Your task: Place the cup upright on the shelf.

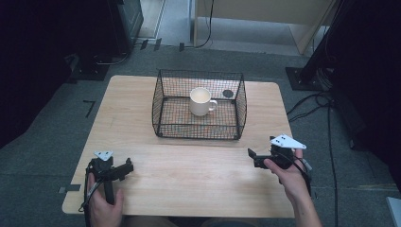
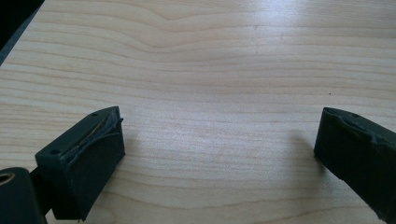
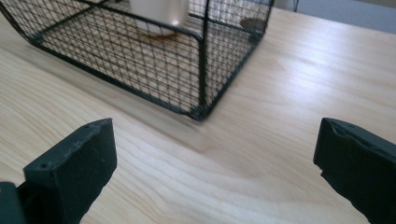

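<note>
Two claws (image 1: 128, 166) (image 1: 251, 156) wide, empty; one mug (image 1: 201, 101) inside one basket (image 1: 198, 132).

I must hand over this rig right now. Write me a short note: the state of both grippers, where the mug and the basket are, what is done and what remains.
Left gripper: open, holding nothing, low over the near left part of the table.
Right gripper: open, holding nothing, near the right edge, pointing toward the wire basket.
White mug: upright inside the basket, handle toward the right. A small dark round thing sits by the basket's far right corner; I cannot tell what it is.
Done: the mug sits in the basket.
Left: nothing is gripped; if the mug must come out, the right gripper looks better placed.
</note>
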Demonstrator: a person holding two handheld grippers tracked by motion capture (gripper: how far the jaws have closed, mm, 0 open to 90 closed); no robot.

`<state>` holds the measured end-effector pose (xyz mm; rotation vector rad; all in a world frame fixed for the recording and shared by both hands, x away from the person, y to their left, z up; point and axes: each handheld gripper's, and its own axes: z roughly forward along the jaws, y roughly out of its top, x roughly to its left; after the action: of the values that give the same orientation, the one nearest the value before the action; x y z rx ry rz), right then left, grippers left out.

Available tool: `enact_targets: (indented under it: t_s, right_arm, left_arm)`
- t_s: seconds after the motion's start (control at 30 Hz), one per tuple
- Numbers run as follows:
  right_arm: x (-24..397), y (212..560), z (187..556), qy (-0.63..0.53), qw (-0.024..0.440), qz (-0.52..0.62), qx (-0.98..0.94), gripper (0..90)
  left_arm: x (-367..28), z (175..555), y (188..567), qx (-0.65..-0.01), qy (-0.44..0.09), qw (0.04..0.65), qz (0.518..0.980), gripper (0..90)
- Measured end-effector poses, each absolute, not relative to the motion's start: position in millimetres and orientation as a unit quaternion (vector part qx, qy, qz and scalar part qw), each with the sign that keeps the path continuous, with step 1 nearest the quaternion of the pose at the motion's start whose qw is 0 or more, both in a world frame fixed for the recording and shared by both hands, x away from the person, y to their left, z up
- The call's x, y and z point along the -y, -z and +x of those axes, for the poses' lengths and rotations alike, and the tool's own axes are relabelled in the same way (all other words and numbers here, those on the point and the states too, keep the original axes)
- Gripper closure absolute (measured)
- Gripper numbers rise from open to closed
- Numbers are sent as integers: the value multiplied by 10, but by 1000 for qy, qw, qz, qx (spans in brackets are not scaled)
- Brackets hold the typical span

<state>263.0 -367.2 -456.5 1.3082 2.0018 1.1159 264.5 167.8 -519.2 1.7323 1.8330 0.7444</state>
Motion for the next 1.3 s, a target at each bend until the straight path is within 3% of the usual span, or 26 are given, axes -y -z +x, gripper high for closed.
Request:
enact_targets:
  t_s: [1.3]
  right_arm:
    - [4433, 5171, 2082, -346, 253, 565, -705, 0]
  left_arm:
    - [-1678, 2645, 5193, -674, -274, 253, 637, 18]
